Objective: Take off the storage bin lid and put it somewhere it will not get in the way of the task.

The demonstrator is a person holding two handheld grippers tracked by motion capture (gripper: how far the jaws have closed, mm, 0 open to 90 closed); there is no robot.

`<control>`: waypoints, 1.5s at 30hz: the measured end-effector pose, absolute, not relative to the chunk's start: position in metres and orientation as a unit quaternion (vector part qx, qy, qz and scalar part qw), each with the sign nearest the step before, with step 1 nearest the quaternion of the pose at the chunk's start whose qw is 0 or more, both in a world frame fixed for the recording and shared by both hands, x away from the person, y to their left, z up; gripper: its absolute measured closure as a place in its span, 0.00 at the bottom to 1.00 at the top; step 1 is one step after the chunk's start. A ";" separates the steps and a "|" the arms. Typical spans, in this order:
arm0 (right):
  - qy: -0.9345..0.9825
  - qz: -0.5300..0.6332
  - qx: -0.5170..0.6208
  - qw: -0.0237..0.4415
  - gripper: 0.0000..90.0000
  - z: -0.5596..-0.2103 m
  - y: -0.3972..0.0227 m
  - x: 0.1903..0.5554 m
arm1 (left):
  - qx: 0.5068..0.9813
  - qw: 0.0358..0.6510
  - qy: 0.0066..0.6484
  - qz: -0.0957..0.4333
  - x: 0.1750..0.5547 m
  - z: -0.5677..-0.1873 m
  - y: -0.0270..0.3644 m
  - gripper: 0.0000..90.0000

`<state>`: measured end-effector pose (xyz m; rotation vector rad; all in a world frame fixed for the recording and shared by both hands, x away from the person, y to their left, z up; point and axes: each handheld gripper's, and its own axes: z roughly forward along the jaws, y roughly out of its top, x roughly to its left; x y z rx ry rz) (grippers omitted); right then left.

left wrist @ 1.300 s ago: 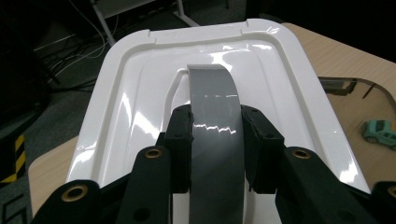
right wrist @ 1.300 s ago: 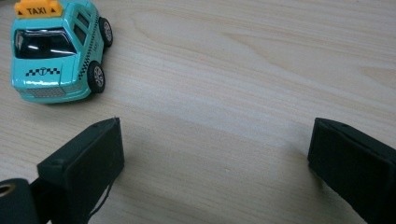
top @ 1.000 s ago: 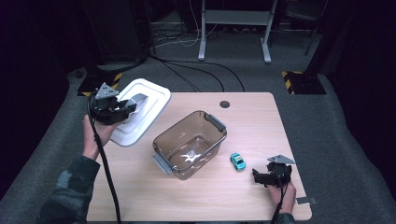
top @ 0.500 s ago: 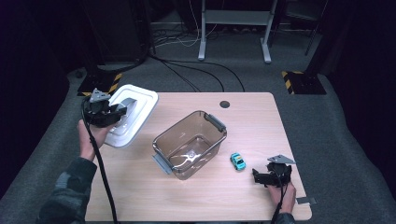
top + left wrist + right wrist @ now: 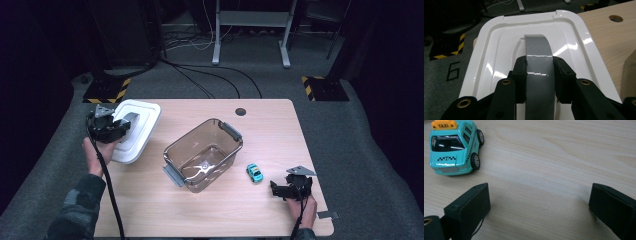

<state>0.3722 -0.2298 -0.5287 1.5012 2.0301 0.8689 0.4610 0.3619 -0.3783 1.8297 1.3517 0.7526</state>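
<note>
High view, left gripper (image 5: 121, 129): at the table's left edge, clamped on the grey handle (image 5: 129, 120) of the white lid (image 5: 142, 125).
High view, lid: tilted, its near end lifted in the grip, part of it hanging past the table's left edge.
High view, box (image 5: 204, 155): a clear tub with grey end clips, standing open in the middle of the table (image 5: 270, 125), just right of the lid and apart from it.
High view, toy car (image 5: 254, 173): teal, on the wood just right of the box, between the box and the right gripper.
High view, right gripper (image 5: 276, 189): low at the table's near right corner, held in a hand, pointing towards the car and a little short of it.
Left gripper view, grip: both black pads pressed against the sides of the grey handle (image 5: 538, 60), which arched up out of the lid's sunken middle.
Left gripper view, lid (image 5: 496, 45): glossy white, with the floor on its left and the wooden table on its right.
Right gripper view, jaws: spread wide with bare wood between them, holding nothing.
Right gripper view, toy car (image 5: 451, 147): a teal taxi with an orange roof sign, ahead and left of the left jaw, not touching it.
</note>
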 end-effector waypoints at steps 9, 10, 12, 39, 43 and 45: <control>0.739 0.317 0.547 0.233 0.03 -0.529 -0.230 0.372 | 0.697 0.354 0.554 0.284 0.464 -0.412 0.367 0.74; 0.739 0.317 0.547 0.233 0.03 -0.529 -0.230 0.372 | 0.696 0.353 0.557 0.283 0.464 -0.416 0.367 0.74; 0.739 0.316 0.547 0.234 0.03 -0.529 -0.230 0.372 | 0.696 0.351 0.560 0.281 0.465 -0.425 0.366 0.74; 0.739 0.316 0.547 0.234 0.03 -0.529 -0.230 0.372 | 0.714 0.301 0.579 0.252 0.471 -0.494 0.357 0.67; 0.739 0.316 0.547 0.234 0.03 -0.529 -0.230 0.372 | 0.714 0.302 0.580 0.250 0.467 -0.493 0.357 0.38; 0.739 0.316 0.547 0.234 0.03 -0.529 -0.230 0.372 | 0.715 0.304 0.577 0.251 0.464 -0.491 0.357 0.26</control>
